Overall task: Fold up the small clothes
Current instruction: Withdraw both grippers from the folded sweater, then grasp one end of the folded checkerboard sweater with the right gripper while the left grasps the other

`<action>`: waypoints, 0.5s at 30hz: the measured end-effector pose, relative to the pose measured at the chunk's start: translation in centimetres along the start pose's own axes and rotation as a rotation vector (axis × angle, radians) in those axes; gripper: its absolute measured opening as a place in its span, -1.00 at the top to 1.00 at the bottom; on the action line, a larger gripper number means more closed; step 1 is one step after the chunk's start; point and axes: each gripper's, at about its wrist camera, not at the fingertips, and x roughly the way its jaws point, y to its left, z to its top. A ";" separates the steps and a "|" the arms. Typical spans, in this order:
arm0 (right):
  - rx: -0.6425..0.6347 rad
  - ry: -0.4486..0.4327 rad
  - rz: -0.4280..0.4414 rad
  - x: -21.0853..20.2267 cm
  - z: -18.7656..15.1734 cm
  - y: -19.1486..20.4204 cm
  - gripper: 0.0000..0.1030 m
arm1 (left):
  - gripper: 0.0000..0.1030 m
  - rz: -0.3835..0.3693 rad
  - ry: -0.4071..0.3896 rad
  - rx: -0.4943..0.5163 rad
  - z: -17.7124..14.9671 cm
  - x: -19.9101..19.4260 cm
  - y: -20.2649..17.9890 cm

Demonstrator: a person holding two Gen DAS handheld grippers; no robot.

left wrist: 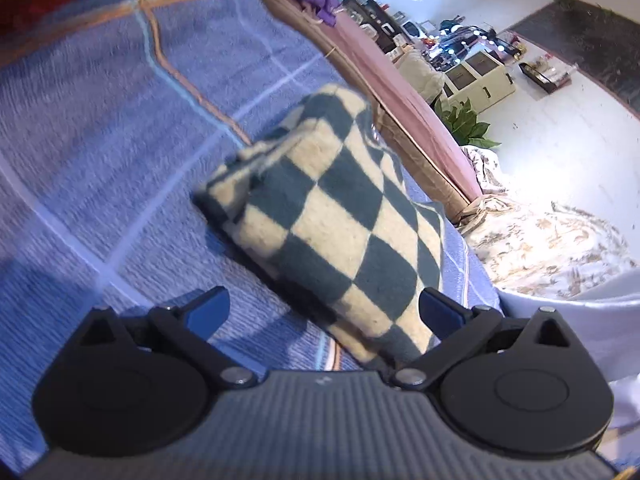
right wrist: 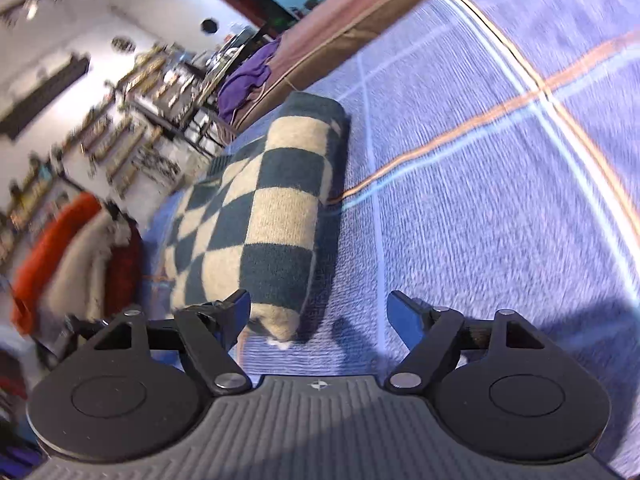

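With the checkered garment (left wrist: 332,216) lying folded on the blue blanket (left wrist: 100,160), both the left gripper (left wrist: 324,312) and right gripper (right wrist: 318,314) are spread wide and pinching nothing (release step, I judge), so next comes fetching another piece.

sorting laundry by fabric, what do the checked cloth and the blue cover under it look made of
Checked cloth: probably wool or fleece knit, matte and fuzzy at the colour edges, thick where folded.
Blue cover: looks woven, perhaps cotton, matte with fine ribbed lines; blur leaves it uncertain.

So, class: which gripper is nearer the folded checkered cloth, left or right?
Hard to call. The left gripper has the checkered cloth running between its open fingers; the right gripper has the cloth's end against its left finger. Neither grips it.
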 end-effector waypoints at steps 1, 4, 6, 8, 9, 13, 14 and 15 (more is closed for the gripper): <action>0.052 0.003 0.015 0.0 -0.1 -0.5 -1.00 | -0.99 -0.021 0.005 -0.035 -0.2 0.6 0.4; 0.145 0.023 0.035 0.0 -0.6 -1.3 -1.00 | -0.99 -0.072 0.003 -0.144 -0.6 2.0 1.7; 0.175 0.040 0.038 0.1 -0.9 -1.5 -1.00 | -0.99 -0.099 -0.024 -0.201 -0.6 2.4 2.5; 0.176 0.046 0.041 0.0 -1.1 -1.4 -1.00 | -0.99 -0.124 -0.040 -0.245 -0.3 2.7 3.1; 0.173 0.047 0.043 0.0 -1.1 -1.3 -1.00 | -0.99 -0.128 -0.042 -0.264 -0.1 2.9 3.3; 0.168 0.063 0.048 0.4 -0.6 -0.9 -1.00 | -0.99 -0.113 -0.044 -0.268 0.9 3.9 3.4; 0.167 0.068 0.048 0.9 0.0 -0.9 -1.00 | -0.99 -0.107 -0.045 -0.264 1.3 4.2 3.4; 0.168 0.072 0.049 1.3 0.3 -0.8 -1.00 | -0.99 -0.101 -0.045 -0.261 1.5 4.6 3.3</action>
